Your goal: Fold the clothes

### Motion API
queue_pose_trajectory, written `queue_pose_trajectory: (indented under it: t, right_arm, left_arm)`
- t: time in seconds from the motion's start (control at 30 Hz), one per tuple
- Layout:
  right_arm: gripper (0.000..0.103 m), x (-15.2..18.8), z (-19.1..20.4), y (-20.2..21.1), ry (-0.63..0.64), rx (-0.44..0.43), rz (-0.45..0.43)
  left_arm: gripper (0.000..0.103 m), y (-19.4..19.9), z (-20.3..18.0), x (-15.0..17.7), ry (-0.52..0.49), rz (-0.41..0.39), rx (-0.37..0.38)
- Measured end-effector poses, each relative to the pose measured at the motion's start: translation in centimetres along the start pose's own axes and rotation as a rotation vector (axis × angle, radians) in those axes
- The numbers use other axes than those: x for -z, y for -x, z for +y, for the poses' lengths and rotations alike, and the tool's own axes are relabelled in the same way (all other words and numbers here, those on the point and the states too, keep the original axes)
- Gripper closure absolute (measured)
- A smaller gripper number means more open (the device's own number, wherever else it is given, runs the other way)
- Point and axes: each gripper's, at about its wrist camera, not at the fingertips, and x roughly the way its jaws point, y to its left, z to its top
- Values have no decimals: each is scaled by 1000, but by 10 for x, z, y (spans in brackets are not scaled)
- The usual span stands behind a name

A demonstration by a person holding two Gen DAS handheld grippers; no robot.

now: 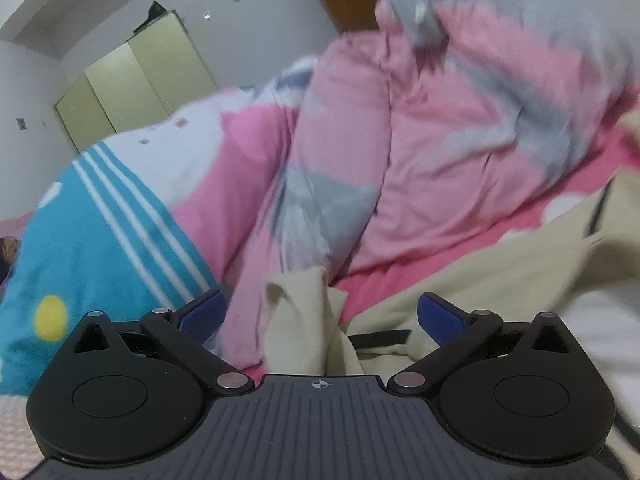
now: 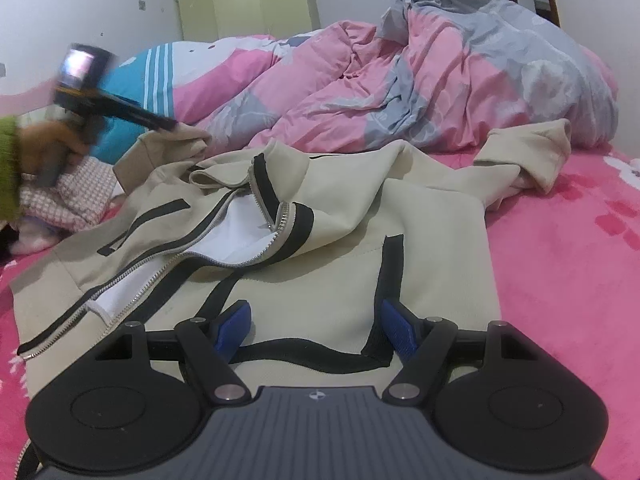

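A beige zip jacket [image 2: 340,240] with black trim and white lining lies spread on the pink bed, its zip partly open. My right gripper [image 2: 316,326] hovers over the jacket's near hem, its blue pads apart and pressing nothing. At the far left, a hand in a green sleeve holds my left gripper [image 2: 160,122], blurred, over the jacket's left sleeve [image 2: 168,148]. In the left wrist view, the left gripper [image 1: 320,312] stands wide open. A bunched fold of the beige sleeve [image 1: 296,300] rises between its fingers [image 1: 204,312], touching neither. The jacket's other sleeve [image 2: 532,148] lies crumpled at the far right.
A heaped pink and grey duvet [image 2: 440,80] fills the back of the bed. A blue striped cover [image 2: 132,80] lies at the back left, with a pink checked cloth [image 2: 76,196] beneath it. Pink bedsheet [image 2: 560,260] shows to the right. A pale green wardrobe [image 2: 248,4] stands against the wall.
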Motion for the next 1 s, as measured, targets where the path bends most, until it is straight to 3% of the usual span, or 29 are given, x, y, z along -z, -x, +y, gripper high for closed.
queue_pose_trajectory:
  t: [0.13,0.27,0.43,0.57,0.7,0.83,0.93,1.0]
  right_arm:
    - [29,0,0,0,0,1,2]
    - [29,0,-1,0,-14,-8,1]
    - [28,-3,-6,2,-56,-33,10]
    - [28,-9,-26,30,-232,-67,9]
    - [27,2,-57,74,-375,27,-32]
    - [22,20,-75,89,-463,99,27]
    - [22,24,-65,89,-443,80,59]
    - [30,23,-58,86,-431,57,83]
  left_arm:
    - [0,47,23,4,85,26,55]
    - [0,83,34,42,185,106,145]
    - [2,86,30,116,318,255,192]
    - [4,83,31,158,442,331,206]
    - [5,83,30,182,524,354,241]
    - [8,82,16,194,544,347,199]
    - [24,88,8,194,540,298,188]
    - [33,93,4,193,531,282,188]
